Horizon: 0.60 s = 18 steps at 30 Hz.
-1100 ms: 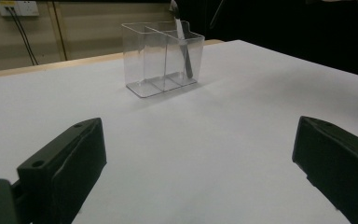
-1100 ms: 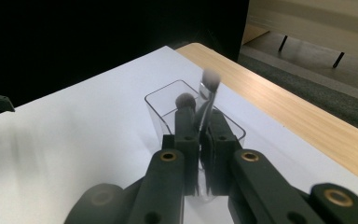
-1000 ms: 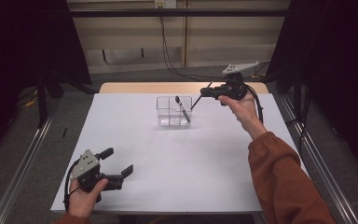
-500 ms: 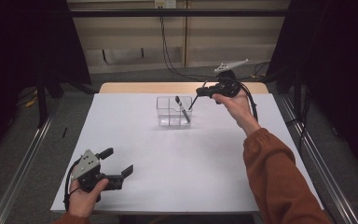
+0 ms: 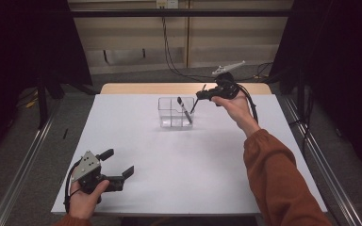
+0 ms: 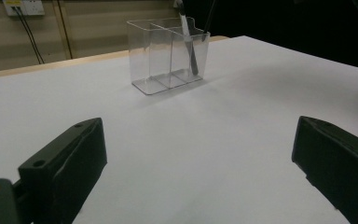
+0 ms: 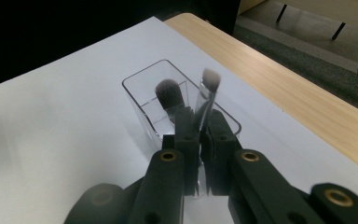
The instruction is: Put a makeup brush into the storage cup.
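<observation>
Held makeup brush (image 7: 208, 95): pinched between the pressed-together fingers (image 7: 216, 140) of the right gripper (image 5: 203, 95), bristles up, long axis steeply tilted, handle tip just above the clear organizer (image 5: 175, 113) at its 2 o'clock corner. A second brush (image 5: 184, 109) already leans inside. Judged next move: lower along that axis. Left gripper (image 5: 119, 170), fingers spread, rests at 7 o'clock on the white surface (image 5: 207, 169), well apart.
</observation>
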Each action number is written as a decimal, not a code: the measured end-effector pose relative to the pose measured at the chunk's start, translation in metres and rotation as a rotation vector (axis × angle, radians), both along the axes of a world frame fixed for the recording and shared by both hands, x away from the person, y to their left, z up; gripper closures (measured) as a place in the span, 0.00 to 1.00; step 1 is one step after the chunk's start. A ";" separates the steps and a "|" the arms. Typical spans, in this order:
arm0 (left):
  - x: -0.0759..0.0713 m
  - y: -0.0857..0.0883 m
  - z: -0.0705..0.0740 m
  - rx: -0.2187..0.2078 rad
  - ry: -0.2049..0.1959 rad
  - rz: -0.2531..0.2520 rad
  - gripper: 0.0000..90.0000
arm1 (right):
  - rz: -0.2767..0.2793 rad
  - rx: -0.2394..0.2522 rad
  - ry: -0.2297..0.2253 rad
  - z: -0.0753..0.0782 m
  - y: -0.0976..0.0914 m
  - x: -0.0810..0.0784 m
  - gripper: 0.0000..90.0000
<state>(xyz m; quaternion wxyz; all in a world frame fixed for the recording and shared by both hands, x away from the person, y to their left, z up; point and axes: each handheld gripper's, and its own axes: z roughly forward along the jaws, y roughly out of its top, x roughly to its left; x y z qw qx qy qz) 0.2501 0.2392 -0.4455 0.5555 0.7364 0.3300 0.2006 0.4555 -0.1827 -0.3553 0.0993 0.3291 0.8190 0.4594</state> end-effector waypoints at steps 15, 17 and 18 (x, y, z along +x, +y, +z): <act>0.000 0.001 0.001 0.003 0.000 -0.002 0.03 | 0.004 -0.004 0.014 -0.014 0.010 0.004 0.95; 0.000 0.001 0.000 -0.002 0.002 0.002 0.03 | -0.001 -0.002 0.018 -0.016 0.010 0.004 0.95; 0.000 0.001 0.000 -0.002 0.003 0.002 0.03 | 0.000 0.000 0.018 -0.018 0.010 0.004 0.95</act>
